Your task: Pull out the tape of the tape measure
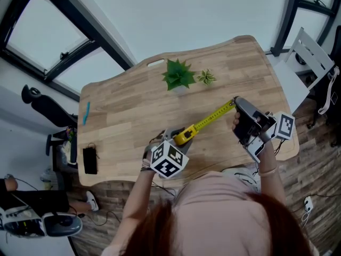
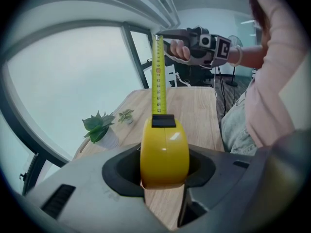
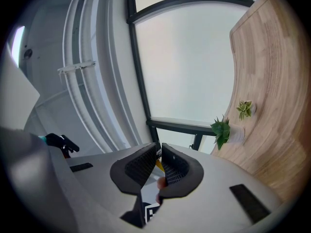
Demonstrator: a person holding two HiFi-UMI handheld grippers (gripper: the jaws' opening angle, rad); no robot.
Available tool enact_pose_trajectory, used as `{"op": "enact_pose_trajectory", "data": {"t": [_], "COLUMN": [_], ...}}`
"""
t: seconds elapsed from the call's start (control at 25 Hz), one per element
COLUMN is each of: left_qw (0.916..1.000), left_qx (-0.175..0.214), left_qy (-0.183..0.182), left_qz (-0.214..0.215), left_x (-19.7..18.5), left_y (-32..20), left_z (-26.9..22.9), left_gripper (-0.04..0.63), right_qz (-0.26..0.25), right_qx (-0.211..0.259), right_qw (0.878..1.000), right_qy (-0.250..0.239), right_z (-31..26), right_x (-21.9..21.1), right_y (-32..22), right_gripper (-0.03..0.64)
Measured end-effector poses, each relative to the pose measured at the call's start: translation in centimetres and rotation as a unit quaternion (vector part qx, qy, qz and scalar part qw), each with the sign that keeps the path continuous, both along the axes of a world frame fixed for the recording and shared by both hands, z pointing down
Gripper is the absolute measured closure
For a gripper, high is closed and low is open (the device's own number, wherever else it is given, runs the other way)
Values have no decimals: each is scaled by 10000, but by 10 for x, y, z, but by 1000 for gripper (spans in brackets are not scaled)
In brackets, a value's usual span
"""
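A wooden table [image 1: 133,116] with a wavy edge stands by big windows [image 1: 48,41], and the floor [image 1: 314,159] around it is made of dark wood planks. Near the far edge of the table sits a green plant [image 1: 179,75] in a white pot, with a smaller plant [image 1: 206,78] just beside it. At the left end lie a blue pen [image 1: 86,113] and a flat black thing [image 1: 90,160], a little apart. A white chair [image 1: 313,51] stands past the right end. The left gripper [image 2: 164,176] has its jaws partly open and pressed on both sides of the yellow tape measure [image 2: 165,149], holding it over the near side of the table. The yellow tape [image 2: 158,76] is pulled out and runs straight from the case to the right gripper [image 3: 159,160]. That gripper's jaws are nearly closed and pinch the end of the tape. The tape stretches in the air between the two grippers, over the middle and right part of the table.
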State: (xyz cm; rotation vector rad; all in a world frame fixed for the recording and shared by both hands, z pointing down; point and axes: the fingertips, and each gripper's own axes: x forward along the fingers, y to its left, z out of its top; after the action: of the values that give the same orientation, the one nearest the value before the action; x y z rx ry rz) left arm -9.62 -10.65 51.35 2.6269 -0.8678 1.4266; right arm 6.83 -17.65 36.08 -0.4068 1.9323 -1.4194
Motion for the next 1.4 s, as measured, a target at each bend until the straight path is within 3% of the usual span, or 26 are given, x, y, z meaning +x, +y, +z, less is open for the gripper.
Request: {"op": "enact_pose_trajectory", "data": {"t": [1.4], "left_qw": [9988], "left_qx": [219], "left_qy": [440], "left_qz": [15], "left_x": [29], "left_y": [-9], "left_z": [-29], "left_gripper": [428], "right_qz": [-464], "right_qx": [-237], "right_qw": [9981], "right_qy": [337], "right_z": [25], "right_x": [-44], "right_y": [10], "right_gripper": [594]}}
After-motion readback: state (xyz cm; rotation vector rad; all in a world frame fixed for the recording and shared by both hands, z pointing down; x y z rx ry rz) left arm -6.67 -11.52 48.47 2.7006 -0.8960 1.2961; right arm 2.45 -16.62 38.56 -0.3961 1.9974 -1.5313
